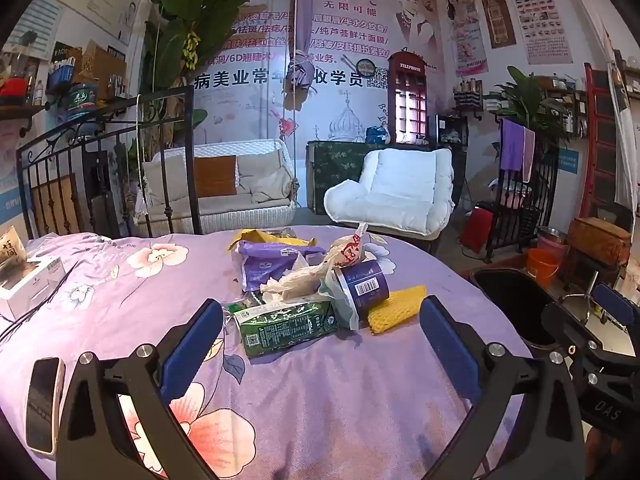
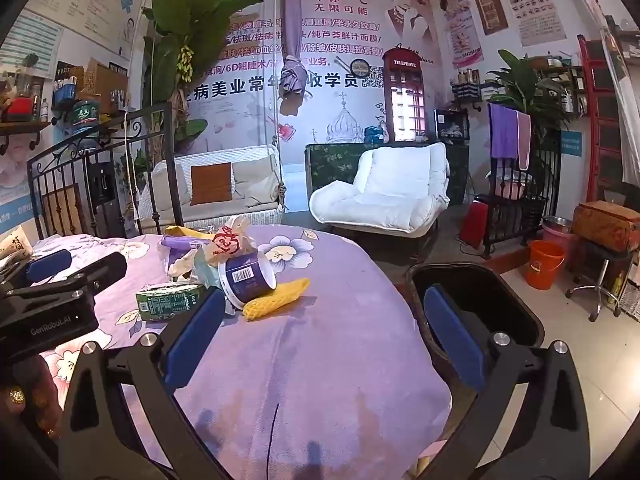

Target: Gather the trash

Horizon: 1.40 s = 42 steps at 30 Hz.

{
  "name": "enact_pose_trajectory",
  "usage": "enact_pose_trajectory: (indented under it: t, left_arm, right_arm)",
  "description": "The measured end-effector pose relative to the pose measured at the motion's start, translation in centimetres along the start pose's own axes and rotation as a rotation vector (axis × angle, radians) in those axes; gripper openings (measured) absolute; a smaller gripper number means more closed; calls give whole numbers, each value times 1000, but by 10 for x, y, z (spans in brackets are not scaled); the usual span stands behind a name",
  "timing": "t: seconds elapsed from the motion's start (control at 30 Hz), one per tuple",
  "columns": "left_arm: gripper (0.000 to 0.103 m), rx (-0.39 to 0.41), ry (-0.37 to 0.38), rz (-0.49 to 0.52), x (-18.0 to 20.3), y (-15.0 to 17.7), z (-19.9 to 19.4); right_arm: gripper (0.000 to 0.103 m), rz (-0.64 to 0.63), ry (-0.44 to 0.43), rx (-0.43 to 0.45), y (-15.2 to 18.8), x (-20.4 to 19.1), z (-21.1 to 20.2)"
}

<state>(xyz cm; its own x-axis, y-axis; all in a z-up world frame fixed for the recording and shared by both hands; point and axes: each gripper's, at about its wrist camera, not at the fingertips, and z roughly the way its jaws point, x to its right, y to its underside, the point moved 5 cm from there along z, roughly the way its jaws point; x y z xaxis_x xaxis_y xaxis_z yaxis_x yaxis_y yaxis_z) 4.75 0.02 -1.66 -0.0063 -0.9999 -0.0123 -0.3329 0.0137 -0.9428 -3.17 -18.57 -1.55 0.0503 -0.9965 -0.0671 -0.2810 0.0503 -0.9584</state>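
A heap of trash lies on the purple flowered bedspread [image 1: 320, 400]: a green carton [image 1: 286, 326], a tipped dark blue cup [image 1: 362, 286], a yellow foam net sleeve [image 1: 396, 308], crumpled tissue [image 1: 296, 280], a purple packet [image 1: 272, 260] and a red-printed wrapper [image 1: 350, 246]. My left gripper [image 1: 320, 340] hovers open just short of the carton, nothing between its blue pads. In the right wrist view the same carton [image 2: 168, 300], cup [image 2: 248, 276] and foam sleeve [image 2: 276, 298] sit up left. My right gripper [image 2: 326, 336] is open over bare bedspread, its right finger in front of the black bin [image 2: 512, 300].
The black bin [image 1: 516, 304] stands on the floor beside the bed's right edge. A phone [image 1: 42, 400] and a white box [image 1: 28, 284] lie on the bed at left. An iron headboard [image 1: 108, 168] stands behind. An orange bucket [image 2: 546, 262] and a stool [image 2: 600, 280] are on the floor.
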Motion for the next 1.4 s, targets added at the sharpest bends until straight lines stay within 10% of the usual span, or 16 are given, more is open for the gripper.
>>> enact_pose_trajectory:
  t: [1.4]
  left_arm:
    - [98,-21,34,-21,-1,9,4]
  right_arm:
    - [99,11,-11,-18,9,-7,8]
